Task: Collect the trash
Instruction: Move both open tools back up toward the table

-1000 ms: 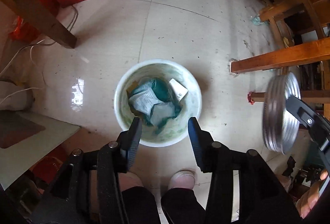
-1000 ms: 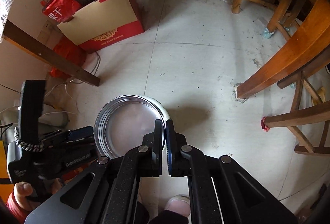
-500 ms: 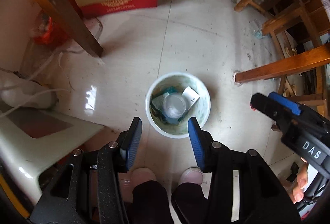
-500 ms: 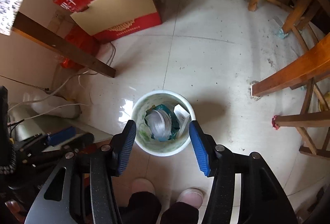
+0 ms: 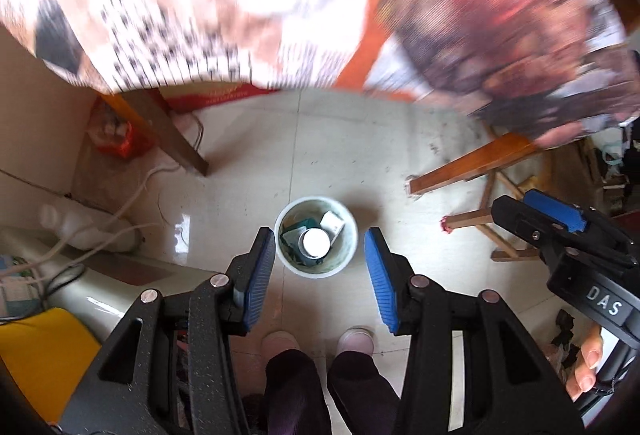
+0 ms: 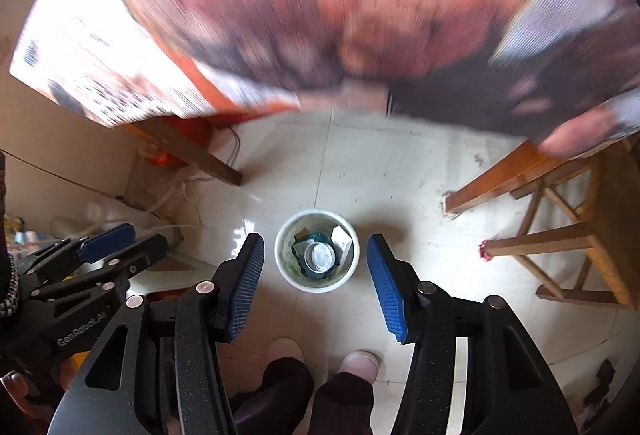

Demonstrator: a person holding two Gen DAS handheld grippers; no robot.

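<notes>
A white trash bin (image 5: 350,249) stands on the floor far below both grippers; it also shows in the right wrist view (image 6: 285,259). Inside lie a round silver lid (image 5: 316,241) (image 6: 319,257), teal wrappers (image 6: 306,241) and a small white box (image 5: 333,223) (image 6: 341,236). My left gripper (image 5: 322,269) is open and empty, high above the bin. My right gripper (image 6: 316,283) is open and empty too, also high above it. Each gripper shows in the other's view, the right one (image 5: 560,231) and the left one (image 6: 92,255).
A blurred printed table covering (image 5: 280,3) (image 6: 320,15) fills the top of both views. Wooden table legs (image 5: 160,131) (image 5: 476,163) and a stool (image 6: 560,247) stand around the bin. Cables and a white appliance (image 5: 80,235) lie left. The person's feet (image 5: 316,343) stand below.
Both grippers have risen well above the bin, up to table height. The right gripper, shut on the silver lid a second ago, opened, and the lid now lies in the bin.
</notes>
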